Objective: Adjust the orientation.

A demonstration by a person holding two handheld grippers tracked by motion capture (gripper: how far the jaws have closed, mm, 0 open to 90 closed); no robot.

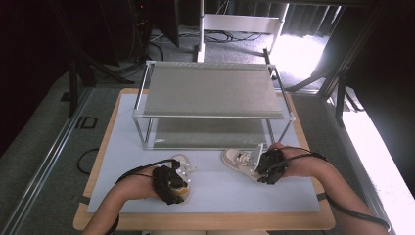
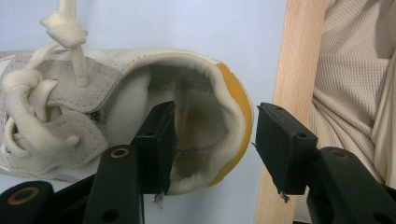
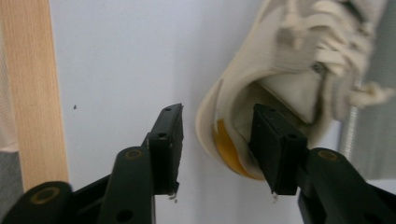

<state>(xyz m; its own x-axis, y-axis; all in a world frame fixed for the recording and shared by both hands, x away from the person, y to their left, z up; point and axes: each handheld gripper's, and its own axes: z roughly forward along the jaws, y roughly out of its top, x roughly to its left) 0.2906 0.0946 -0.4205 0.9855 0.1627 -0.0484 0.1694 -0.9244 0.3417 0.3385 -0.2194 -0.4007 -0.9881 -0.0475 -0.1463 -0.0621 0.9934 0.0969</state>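
Two cream lace-up sneakers with yellow heel patches lie on the white mat (image 1: 220,191). The left sneaker (image 1: 182,162) sits under my left gripper (image 1: 175,183). In the left gripper view this gripper (image 2: 217,126) is open astride the heel of that sneaker (image 2: 140,84), one jaw inside the opening and the other outside the yellow patch. The right sneaker (image 1: 237,159) lies by the rack's front, with my right gripper (image 1: 263,165) at its heel. My right gripper (image 3: 219,123) is also open, one jaw inside the sneaker (image 3: 280,56) and one outside.
A two-level metal rack (image 1: 215,90) with grey shelves stands at the back middle of the mat. The mat rests on a wooden board whose edge (image 2: 292,70) runs close behind the left sneaker's heel. Beyond that edge is the person's beige clothing (image 2: 355,70).
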